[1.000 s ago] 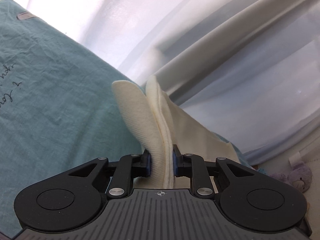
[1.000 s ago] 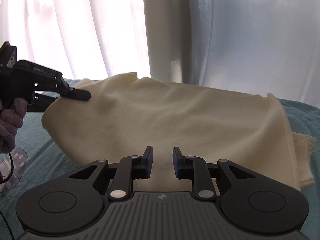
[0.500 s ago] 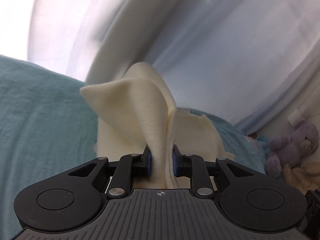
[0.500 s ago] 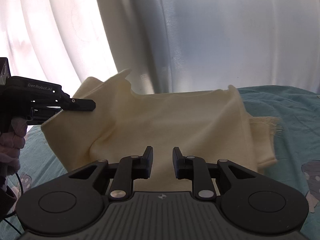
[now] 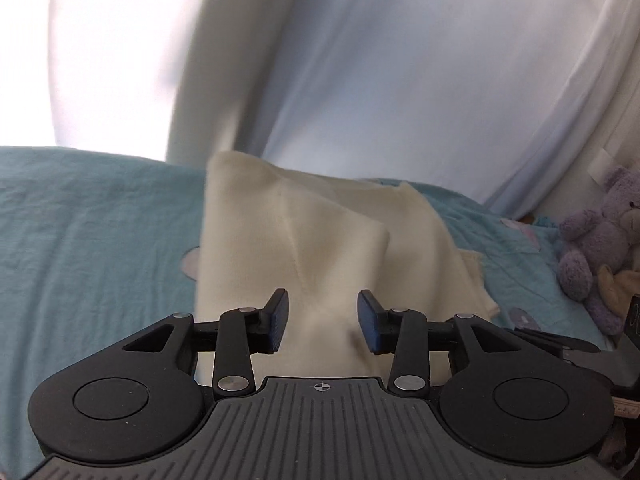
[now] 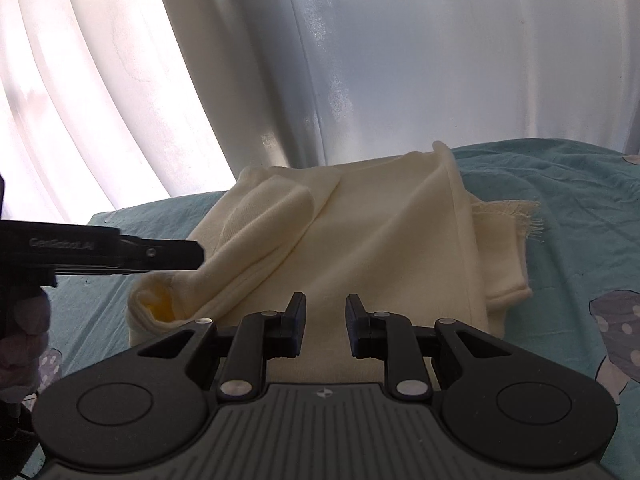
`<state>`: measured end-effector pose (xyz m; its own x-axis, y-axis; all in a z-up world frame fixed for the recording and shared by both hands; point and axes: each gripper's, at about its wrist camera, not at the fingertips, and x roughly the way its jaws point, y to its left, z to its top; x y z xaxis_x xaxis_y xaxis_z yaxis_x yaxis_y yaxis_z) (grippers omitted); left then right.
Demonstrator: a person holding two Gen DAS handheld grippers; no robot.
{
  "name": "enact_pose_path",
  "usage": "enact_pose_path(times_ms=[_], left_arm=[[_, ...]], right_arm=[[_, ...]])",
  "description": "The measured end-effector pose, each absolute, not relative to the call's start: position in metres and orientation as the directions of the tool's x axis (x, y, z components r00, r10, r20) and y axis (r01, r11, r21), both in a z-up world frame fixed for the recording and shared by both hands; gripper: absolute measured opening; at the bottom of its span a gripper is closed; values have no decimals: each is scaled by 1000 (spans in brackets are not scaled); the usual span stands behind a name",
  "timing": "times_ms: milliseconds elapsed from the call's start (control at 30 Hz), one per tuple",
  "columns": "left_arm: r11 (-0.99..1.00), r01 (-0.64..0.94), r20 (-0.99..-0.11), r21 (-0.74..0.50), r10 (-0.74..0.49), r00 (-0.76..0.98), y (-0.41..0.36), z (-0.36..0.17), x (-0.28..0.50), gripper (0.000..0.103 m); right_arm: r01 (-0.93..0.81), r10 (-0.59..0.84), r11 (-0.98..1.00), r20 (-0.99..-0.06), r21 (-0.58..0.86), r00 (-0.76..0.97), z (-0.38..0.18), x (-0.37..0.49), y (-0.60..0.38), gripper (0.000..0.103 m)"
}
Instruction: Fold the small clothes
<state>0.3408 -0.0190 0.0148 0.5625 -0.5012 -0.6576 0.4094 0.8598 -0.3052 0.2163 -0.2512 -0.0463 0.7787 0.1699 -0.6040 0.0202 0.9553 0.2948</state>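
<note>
Cream garment folded on teal sheet, left gripper jaws just opened, released, right gripper jaws apart, empty

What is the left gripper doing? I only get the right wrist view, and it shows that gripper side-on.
Observer: The left gripper has just been opening. Nothing is clamped between its pads, and the cream garment lies beyond them.
Operator: Anything else nearby that I can't see?
Observer: A purple teddy bear sits at the far right of the left wrist view, past the teal sheet.
</note>
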Motion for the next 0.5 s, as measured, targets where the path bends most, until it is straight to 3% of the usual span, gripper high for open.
enact_pose_path(times_ms=[167, 233, 333, 400, 500], left_arm=[[919, 322, -722, -227, -381, 577, -9, -5, 348, 45], [921, 342, -714, -184, -365, 598, -19, -13, 338, 55], [929, 357, -688, -99, -323, 650, -32, -18, 325, 60], [933, 334, -690, -134, -330, 644, -29, -20, 325, 60], [925, 300, -705, -233, -373, 603, -13, -23, 330, 62]], right_arm=[[2, 196, 950, -600, 312, 776, -45, 228, -246, 24], [-10, 214, 945, -596, 326, 774, -46, 236, -245, 28], [-20, 254, 929, -598, 370, 760, -47, 247, -247, 41], [-28, 326, 891, -596, 453, 734, -50, 258, -251, 60], [-26, 438, 808, -571, 588, 694, -57, 275, -257, 62]])
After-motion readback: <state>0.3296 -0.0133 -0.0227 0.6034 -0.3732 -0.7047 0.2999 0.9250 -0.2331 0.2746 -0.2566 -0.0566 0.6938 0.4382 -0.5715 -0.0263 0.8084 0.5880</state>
